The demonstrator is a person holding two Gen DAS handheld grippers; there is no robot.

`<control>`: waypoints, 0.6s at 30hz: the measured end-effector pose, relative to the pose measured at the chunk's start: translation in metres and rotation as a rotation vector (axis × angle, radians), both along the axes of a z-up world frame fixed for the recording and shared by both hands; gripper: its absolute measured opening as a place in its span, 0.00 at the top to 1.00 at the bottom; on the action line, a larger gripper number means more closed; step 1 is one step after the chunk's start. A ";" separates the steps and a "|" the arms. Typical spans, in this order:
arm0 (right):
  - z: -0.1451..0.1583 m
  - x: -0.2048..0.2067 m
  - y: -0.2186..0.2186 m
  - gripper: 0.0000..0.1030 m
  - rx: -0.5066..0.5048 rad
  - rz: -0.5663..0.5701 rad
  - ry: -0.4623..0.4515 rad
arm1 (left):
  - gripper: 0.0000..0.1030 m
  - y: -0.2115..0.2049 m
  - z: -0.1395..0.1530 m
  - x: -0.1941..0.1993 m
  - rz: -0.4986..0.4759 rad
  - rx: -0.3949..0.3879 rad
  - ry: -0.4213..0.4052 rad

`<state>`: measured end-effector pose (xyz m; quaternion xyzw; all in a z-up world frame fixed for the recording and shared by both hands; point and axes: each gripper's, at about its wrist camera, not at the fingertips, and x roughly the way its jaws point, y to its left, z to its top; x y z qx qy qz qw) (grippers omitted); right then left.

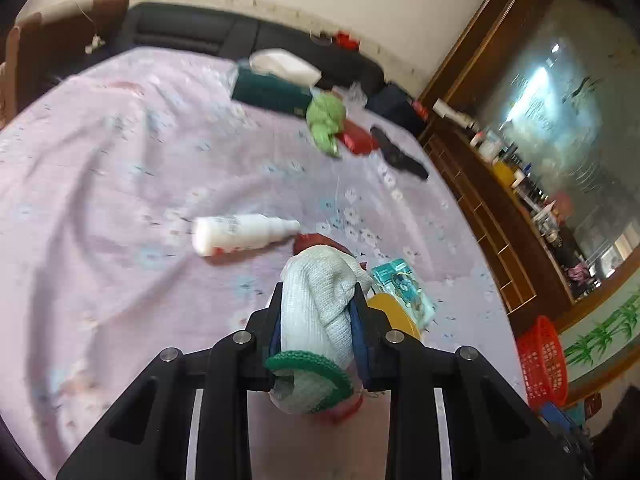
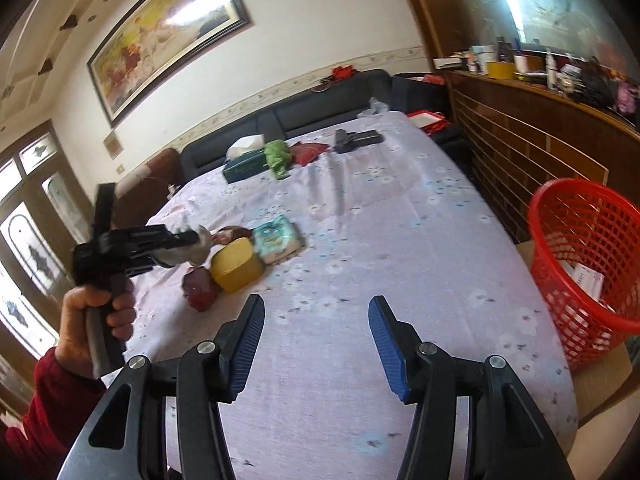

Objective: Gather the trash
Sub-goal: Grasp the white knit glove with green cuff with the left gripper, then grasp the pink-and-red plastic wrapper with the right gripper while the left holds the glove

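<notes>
While the left gripper [image 1: 318, 312] is clamped on a white knit glove [image 1: 320, 304] with a green cuff, lying lengthwise between its pads, the right gripper [image 2: 316, 344] hangs with jaws apart and nothing between them over the bed [image 2: 360, 240]. The red basket [image 2: 588, 264], the landmark here, stands off the bed's right edge, nearer the right hand. Left of it lie a yellow tin [image 2: 236, 266], a tissue pack [image 2: 278, 238] and a white bottle [image 1: 244, 234]; the glove must likely cross rightward.

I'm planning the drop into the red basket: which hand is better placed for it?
Left. The left gripper has its jaws clamped on the white knit glove, while the right gripper is open and empty, though the red basket lies on its side.
</notes>
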<state>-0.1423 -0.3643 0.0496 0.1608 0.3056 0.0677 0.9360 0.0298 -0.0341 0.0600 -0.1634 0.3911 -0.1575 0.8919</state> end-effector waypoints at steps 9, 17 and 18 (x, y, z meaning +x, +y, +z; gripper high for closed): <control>0.003 0.048 0.092 0.43 -0.036 0.286 0.040 | 0.74 0.049 0.000 -0.074 0.120 0.080 -0.113; -0.025 0.106 0.171 0.43 -0.074 0.376 0.149 | 0.74 0.063 -0.007 -0.096 0.124 0.097 -0.153; -0.027 0.112 0.176 0.43 -0.081 0.371 0.159 | 0.74 0.065 -0.007 -0.096 0.129 0.095 -0.156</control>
